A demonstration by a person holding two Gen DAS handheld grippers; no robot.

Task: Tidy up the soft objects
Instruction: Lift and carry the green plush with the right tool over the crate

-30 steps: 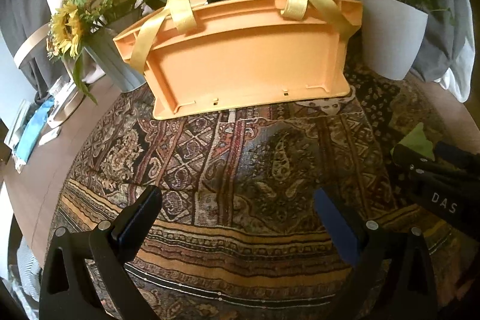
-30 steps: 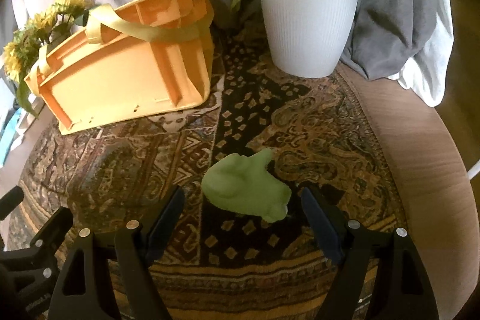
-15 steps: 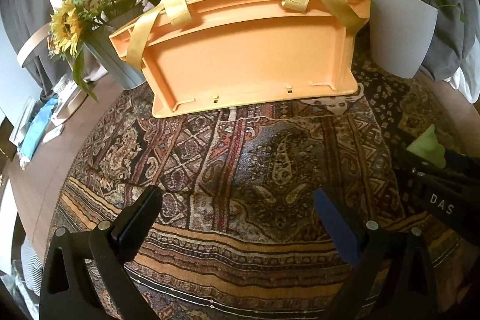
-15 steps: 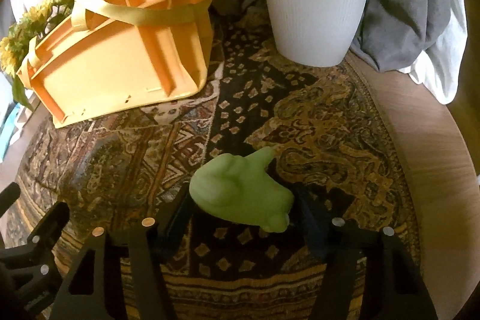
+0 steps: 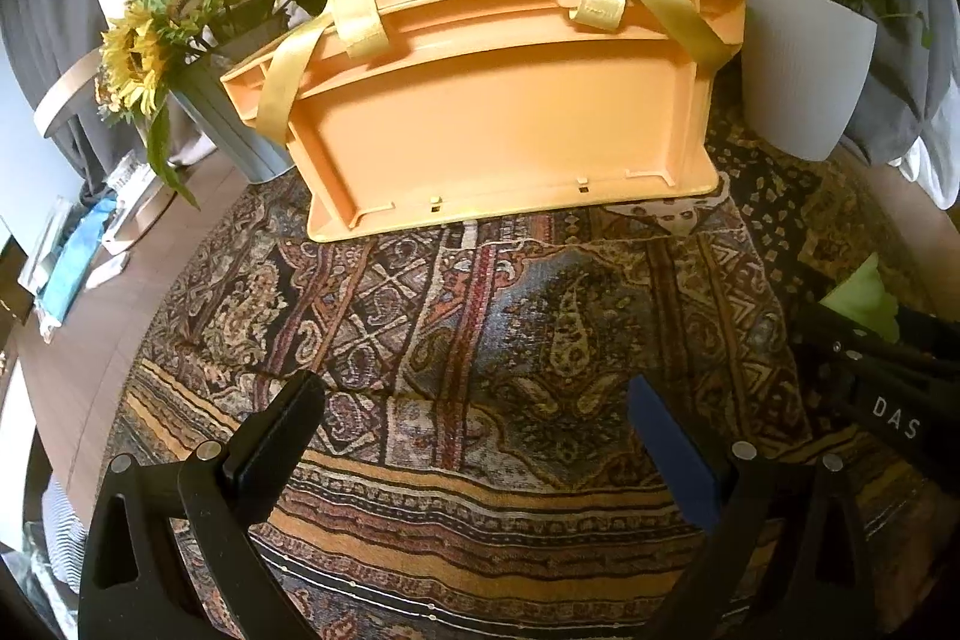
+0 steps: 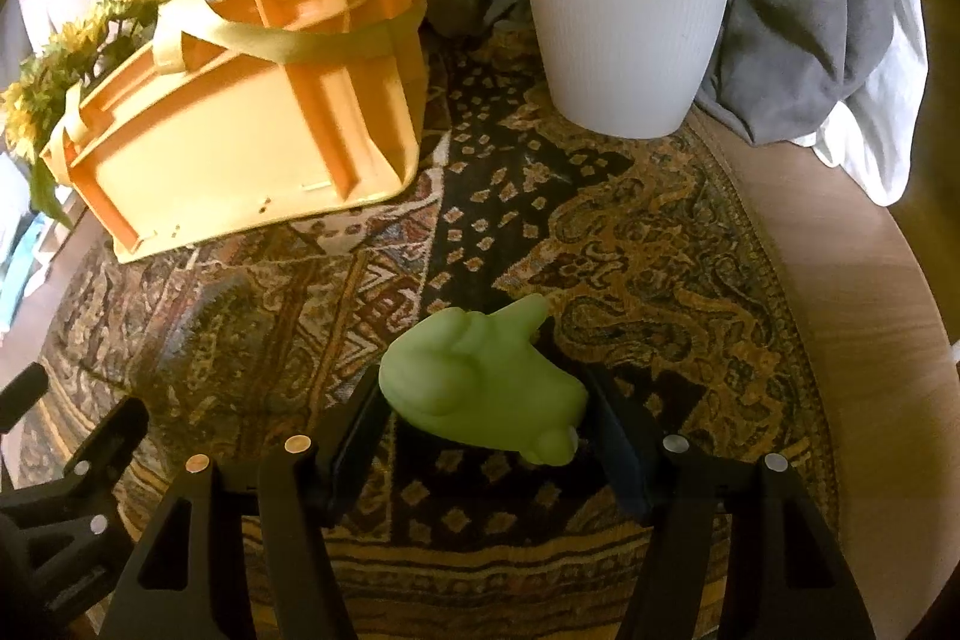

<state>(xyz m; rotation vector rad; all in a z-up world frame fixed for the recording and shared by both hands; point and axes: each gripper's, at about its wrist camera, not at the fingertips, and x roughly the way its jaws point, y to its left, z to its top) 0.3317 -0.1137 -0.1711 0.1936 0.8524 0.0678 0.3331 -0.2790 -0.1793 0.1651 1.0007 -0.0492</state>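
The right tongs (image 6: 486, 424) are clamped on the green soft toy (image 6: 480, 394) just above the patterned cloth (image 6: 630, 244) — likely gripped for carrying to the orange basket (image 6: 240, 130) beyond — while the left tongs (image 5: 474, 430) hang wide open, holding nothing.

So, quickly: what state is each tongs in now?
Left tongs: open, holding nothing.
Right tongs: closed on the green soft toy.

On the desk (image 6: 840, 280) a patterned cloth (image 5: 480, 340) carries a basket (image 5: 498, 112) at upper centre, sunflowers (image 5: 198, 16) behind its left end, a potted plant (image 6: 624, 22) upper right, and a soft toy (image 6: 480, 388) at lower centre.
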